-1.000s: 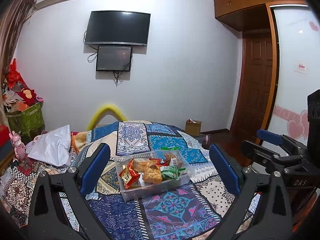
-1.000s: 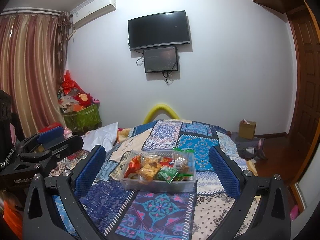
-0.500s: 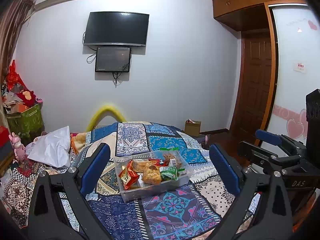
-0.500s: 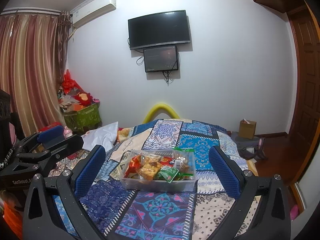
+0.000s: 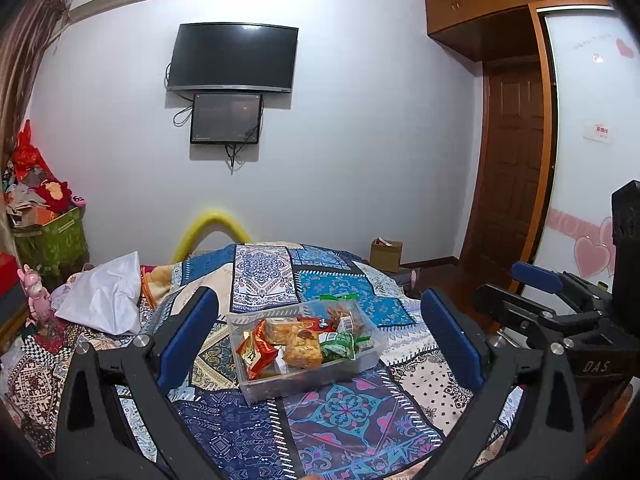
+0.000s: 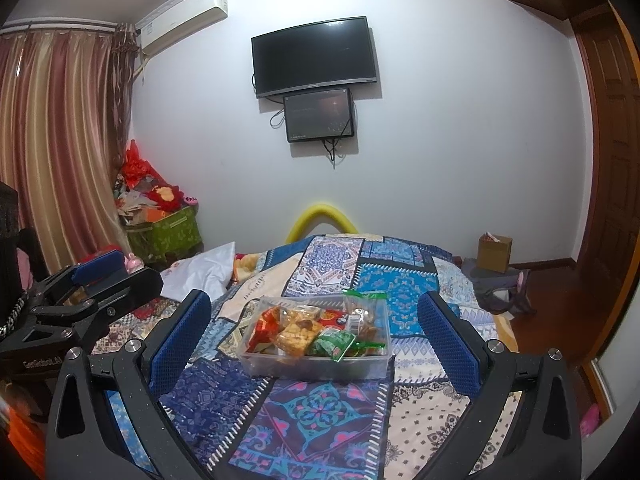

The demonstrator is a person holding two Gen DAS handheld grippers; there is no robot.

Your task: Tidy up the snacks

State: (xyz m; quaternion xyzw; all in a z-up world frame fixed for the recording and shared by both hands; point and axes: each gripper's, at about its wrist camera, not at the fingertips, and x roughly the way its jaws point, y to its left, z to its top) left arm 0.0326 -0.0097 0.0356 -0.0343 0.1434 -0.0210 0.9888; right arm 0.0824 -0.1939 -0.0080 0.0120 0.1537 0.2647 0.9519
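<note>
A clear plastic box (image 5: 362, 364) (image 6: 288, 368) sits on the patterned quilt (image 5: 344, 412) (image 6: 316, 412) and holds several snack packets: a red one (image 5: 256, 350), an orange one (image 5: 302, 350) (image 6: 296, 336) and a green one (image 5: 338, 346) (image 6: 334, 344). My left gripper (image 5: 320, 332) is open and empty, raised well back from the box. My right gripper (image 6: 316, 332) is also open and empty, held back at about the same distance. Each gripper shows in the other's view, the right one (image 5: 560, 300) at the right edge, the left one (image 6: 80, 288) at the left edge.
A white pillow (image 5: 108, 296) (image 6: 200, 272) lies on the bed to the left. A green basket of toys (image 5: 52, 240) (image 6: 164, 228) stands by the curtain. A cardboard box (image 5: 386, 254) (image 6: 494, 252) sits on the floor near the wooden door (image 5: 512, 172).
Both views have shifted only slightly; the box and snacks stay put and both grippers stay open.
</note>
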